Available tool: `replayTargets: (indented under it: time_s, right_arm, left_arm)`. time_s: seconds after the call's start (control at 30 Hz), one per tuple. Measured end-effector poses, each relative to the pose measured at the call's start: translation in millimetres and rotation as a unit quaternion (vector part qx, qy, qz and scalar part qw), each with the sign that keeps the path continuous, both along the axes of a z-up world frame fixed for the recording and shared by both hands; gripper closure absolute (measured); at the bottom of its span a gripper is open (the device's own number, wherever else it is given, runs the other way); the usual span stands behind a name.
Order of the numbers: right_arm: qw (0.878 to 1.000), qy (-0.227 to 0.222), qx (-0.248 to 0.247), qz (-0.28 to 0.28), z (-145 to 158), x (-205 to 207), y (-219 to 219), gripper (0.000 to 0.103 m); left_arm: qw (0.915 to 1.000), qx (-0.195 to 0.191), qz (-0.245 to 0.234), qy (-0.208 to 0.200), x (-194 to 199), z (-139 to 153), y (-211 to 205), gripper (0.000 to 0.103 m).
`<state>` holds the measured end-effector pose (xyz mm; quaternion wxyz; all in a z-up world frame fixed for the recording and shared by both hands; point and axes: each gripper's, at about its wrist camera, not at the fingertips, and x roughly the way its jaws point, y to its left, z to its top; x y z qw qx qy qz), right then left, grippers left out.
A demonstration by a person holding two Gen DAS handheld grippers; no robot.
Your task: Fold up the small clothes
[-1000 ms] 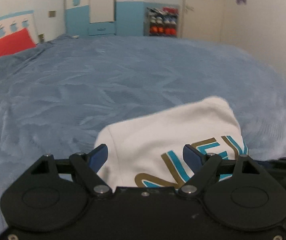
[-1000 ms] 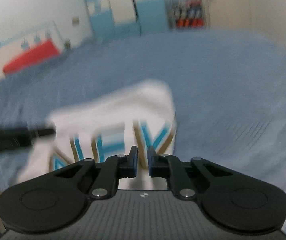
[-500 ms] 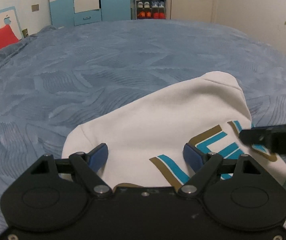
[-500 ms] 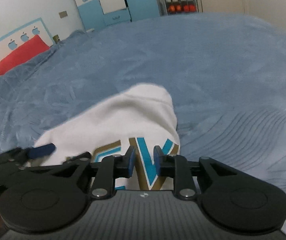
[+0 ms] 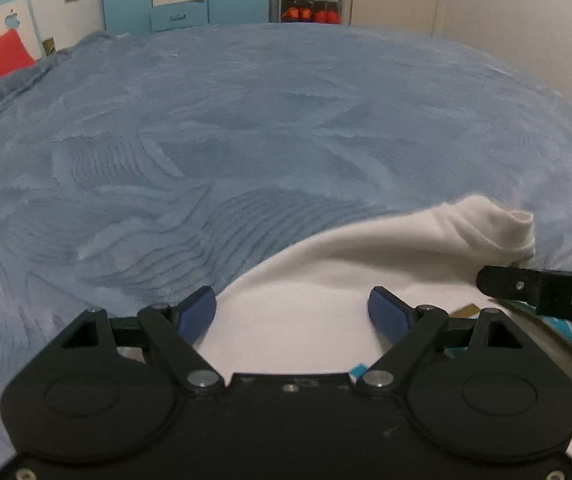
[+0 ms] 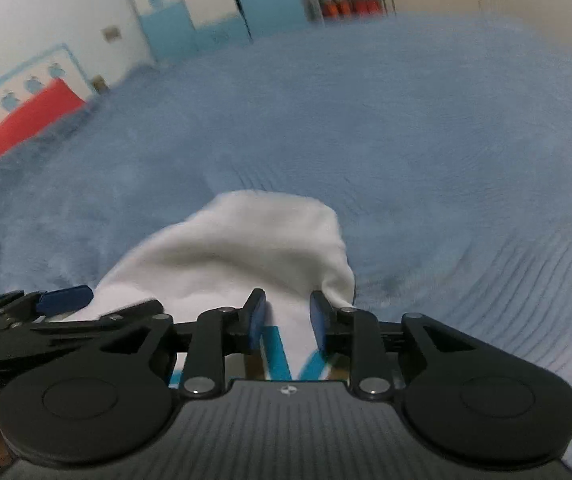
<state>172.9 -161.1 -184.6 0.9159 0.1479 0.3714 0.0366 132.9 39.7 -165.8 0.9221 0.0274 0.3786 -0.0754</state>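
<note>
We see our left gripper [image 5: 292,308] with its blue fingers [image 5: 196,312] spread wide apart, released, hanging over the near edge of the white garment [image 5: 326,280] and grasping nothing. The garment lies on the blue bedspread [image 5: 246,140], a rumpled cuff or sleeve end [image 5: 518,228] bunched at its far right in the left wrist view.

Our right gripper [image 6: 288,316] has its fingers [image 6: 256,314] parted by a narrow gap; they have just been opening. White cloth with teal and gold lettering shows between them, yet the pads do not press on it, so the hold is let go. In that view the garment [image 6: 246,248] stretches away from the fingers toward the middle of the bed, and the left gripper [image 6: 62,300] sits just beside its left edge.
</note>
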Motion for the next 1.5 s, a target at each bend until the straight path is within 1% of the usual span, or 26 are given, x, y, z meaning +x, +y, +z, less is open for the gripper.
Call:
replayTargets:
  time_s: [0.1, 0.17, 0.23, 0.27, 0.3, 0.4, 0.47, 0.5, 0.53, 0.6, 0.67, 0.73, 0.77, 0.83, 0.87, 0.9, 0.97, 1.0, 1.03, 1.13, 1.23, 1.27, 1.37, 1.4, 1.43, 1.5]
  right_arm:
    - [0.999, -0.032, 0.002, -0.003, 17.7, -5.2, -3.1, 0.073]
    - [0.998, -0.058, -0.006, -0.001, 26.7, -3.3, -0.1, 0.073]
    - [0.999, -0.042, -0.014, 0.007, 24.1, 12.7, 4.0, 0.073]
    - [0.999, -0.023, -0.022, 0.009, 16.5, 26.3, 6.3, 0.073]
    - [1.0, -0.009, -0.024, 0.011, 10.0, 37.4, 6.2, 0.077]
    - [1.0, 0.003, -0.01, 0.024, 13.1, 47.1, 0.6, 0.081]
    - [0.999, -0.019, -0.01, 0.049, 31.9, 28.2, -3.1, 0.074]
    - [0.998, -0.027, -0.015, 0.058, 42.1, 12.5, -4.1, 0.063]
    - [0.997, -0.033, -0.017, 0.063, 48.3, -1.9, -4.3, 0.057]
    - [0.996, -0.047, -0.025, 0.078, 58.7, -34.6, -3.3, 0.057]
    - [0.995, -0.054, -0.03, 0.08, 60.8, -66.3, 1.3, 0.062]
    - [0.994, -0.055, -0.019, 0.095, 59.9, -87.8, 9.6, 0.088]
    - [0.994, -0.043, -0.005, 0.101, 56.3, -97.6, 16.2, 0.09]
    - [0.992, -0.03, 0.02, 0.117, 49.7, -107.5, 28.4, 0.102]
    - [0.992, -0.023, 0.022, 0.122, 48.7, -111.4, 34.0, 0.102]
    - [0.992, -0.018, 0.023, 0.127, 47.8, -115.6, 39.5, 0.102]
    - [0.991, -0.003, 0.017, 0.135, 42.7, -126.0, 48.6, 0.102]
    - [0.991, 0.01, -0.006, 0.132, 35.7, -132.9, 51.9, 0.103]
    - [0.991, 0.014, -0.029, 0.131, 29.1, -135.9, 53.6, 0.103]
    - [0.991, 0.018, -0.038, 0.126, 32.1, -141.7, 47.7, 0.103]
    - [0.993, 0.022, -0.063, 0.1, 43.4, -149.9, 32.0, 0.103]
    - [0.993, 0.027, -0.064, 0.096, 43.5, -151.1, 25.7, 0.103]
    - [0.994, 0.046, -0.059, 0.078, 50.0, -157.9, 12.5, 0.103]
    - [0.994, 0.042, -0.064, 0.081, 57.2, -159.1, 14.3, 0.103]
    - [0.994, 0.032, -0.067, 0.086, 63.0, -160.1, 18.0, 0.095]
    - [0.994, 0.002, -0.05, 0.098, 79.1, -165.4, 24.1, 0.094]
  left_arm:
    - [0.9992, 0.02, -0.004, -0.033, -2.7, 22.5, -7.8, 0.018]
    - [0.9988, 0.02, -0.013, -0.044, 3.0, 25.1, -10.5, 0.018]
    - [0.9996, 0.023, -0.017, 0.0, 22.8, 9.2, -12.9, 0.016]
    - [0.9994, 0.01, -0.018, 0.03, 35.3, -4.1, -10.7, 0.015]
    - [0.9992, -0.011, -0.01, 0.037, 42.7, -8.2, -4.9, 0.015]
    - [0.9974, -0.044, 0.006, 0.056, 51.0, 6.8, 7.5, 0.018]
    - [0.9975, -0.037, 0.027, 0.054, 36.0, 27.7, 16.3, 0.018]
    - [0.9975, -0.036, 0.031, 0.052, 23.1, 38.0, 22.2, 0.018]
    - [0.9975, -0.041, 0.033, 0.048, 8.0, 46.9, 27.5, 0.018]
    - [0.9977, -0.048, 0.029, 0.039, -30.5, 62.4, 33.2, 0.018]
    - [0.9987, -0.046, 0.01, 0.017, -71.7, 72.3, 25.7, 0.018]
    - [0.9993, -0.037, -0.005, 0.006, -97.7, 70.0, 19.5, 0.018]
    - [0.9992, -0.037, -0.005, 0.016, -116.2, 65.9, 21.7, 0.018]
    - [0.9961, -0.071, -0.011, 0.052, -135.5, 54.8, 19.1, 0.018]
    - [0.993, -0.097, -0.026, 0.063, -147.0, 49.3, 18.5, 0.018]
    - [0.9921, -0.099, -0.033, 0.07, -155.4, 45.1, 16.3, 0.018]
    - [0.9948, -0.053, -0.039, 0.077, -167.8, 34.6, 9.6, 0.019]
    - [0.9958, -0.027, -0.045, 0.075, -172.4, 30.5, 6.9, 0.019]
    - [0.9953, -0.018, -0.051, 0.08, -171.8, 27.4, 6.1, 0.019]
    - [0.9941, 0.009, -0.064, 0.087, -178.4, 30.6, 6.4, 0.018]
    - [0.9918, 0.086, -0.033, 0.089, -186.7, 27.8, 13.9, 0.015]
    - [0.9922, 0.079, -0.021, 0.095, -191.4, 26.3, 25.7, 0.015]
    - [0.9935, 0.003, 0.015, 0.113, -198.7, 27.0, 54.9, 0.016]
    - [0.9943, 0.001, 0.021, 0.104, -202.5, 32.9, 56.1, 0.019]
    - [0.9956, 0.012, 0.021, 0.09, -206.5, 40.5, 52.7, 0.019]
    - [0.9981, 0.026, 0.003, 0.056, -217.1, 60.7, 38.7, 0.019]
